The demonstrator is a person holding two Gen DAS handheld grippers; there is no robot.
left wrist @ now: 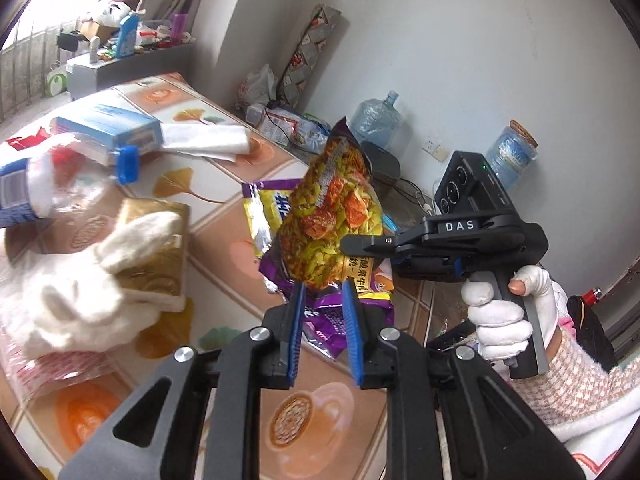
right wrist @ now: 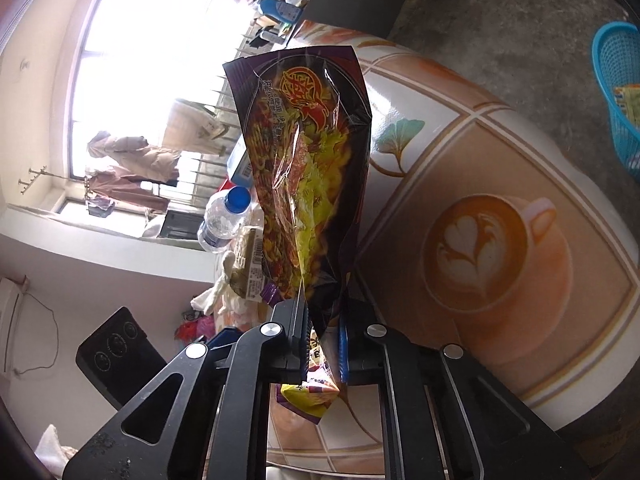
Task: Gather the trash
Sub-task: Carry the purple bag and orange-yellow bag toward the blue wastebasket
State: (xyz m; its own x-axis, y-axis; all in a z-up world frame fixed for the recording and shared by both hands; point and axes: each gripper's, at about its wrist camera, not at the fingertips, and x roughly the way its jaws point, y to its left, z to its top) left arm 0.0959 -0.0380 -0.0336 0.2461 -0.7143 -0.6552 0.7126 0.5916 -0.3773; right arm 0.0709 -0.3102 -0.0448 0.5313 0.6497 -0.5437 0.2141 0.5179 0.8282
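Observation:
My right gripper (right wrist: pixel 322 320) is shut on the lower end of a purple instant-noodle packet (right wrist: pixel 304 160), which stands up from its pads above the table (right wrist: pixel 500 160). In the left wrist view the same packet (left wrist: pixel 332 200) hangs in the air, pinched by the right gripper (left wrist: pixel 348 245), whose handle is held by a white-gloved hand (left wrist: pixel 500 312). My left gripper (left wrist: pixel 323 292) sits just below that packet, its blue pads a little apart with nothing pressed between them. Under it a purple and yellow wrapper (left wrist: pixel 264 208) lies flat near the table's edge.
On the left are a plastic bottle with a blue cap (left wrist: pixel 60 188), a blue box (left wrist: pixel 112 124), a gold packet (left wrist: pixel 156 248) and a white glove (left wrist: pixel 80 292) on it. A blue basket (right wrist: pixel 616 100) stands on the floor. A water jug (left wrist: pixel 378 118) sits by the wall.

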